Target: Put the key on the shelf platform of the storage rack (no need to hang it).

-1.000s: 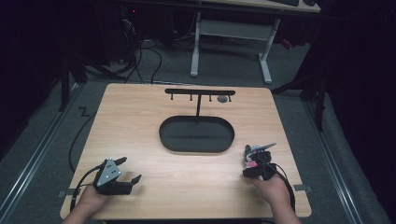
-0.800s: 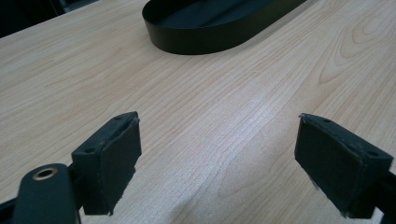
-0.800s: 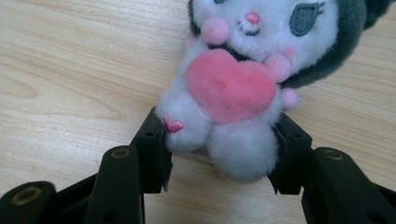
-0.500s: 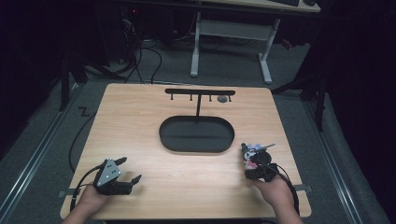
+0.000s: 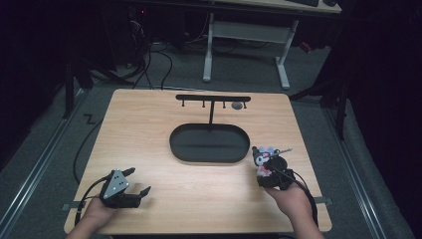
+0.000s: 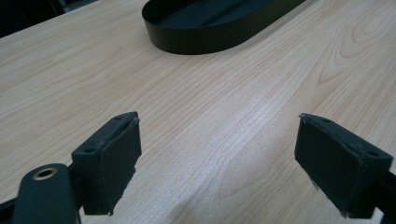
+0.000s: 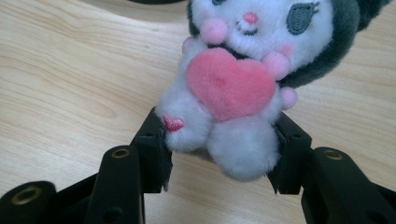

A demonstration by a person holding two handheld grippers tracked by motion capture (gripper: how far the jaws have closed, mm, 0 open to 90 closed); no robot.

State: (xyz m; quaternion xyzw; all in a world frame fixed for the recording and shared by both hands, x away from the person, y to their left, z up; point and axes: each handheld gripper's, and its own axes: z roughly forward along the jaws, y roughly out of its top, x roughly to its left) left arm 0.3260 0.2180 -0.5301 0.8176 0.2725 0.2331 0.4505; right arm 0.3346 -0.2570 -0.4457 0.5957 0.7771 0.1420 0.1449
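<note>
Wooden bench (image 5: 199, 199): plush toy (image 7: 233, 88) clamped in right claw (image 7: 219, 154); left claw (image 6: 219, 163) agape, unladen; black oval tray (image 5: 209, 157) centre.

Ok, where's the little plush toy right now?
In the high view the plush toy is at the table's right side, just right of the black oval tray, clamped by its lower body in the right claw.

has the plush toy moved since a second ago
Yes. The plush toy, clamped in the right gripper, has shifted left toward the near right end of the black oval tray in the high view.
</note>
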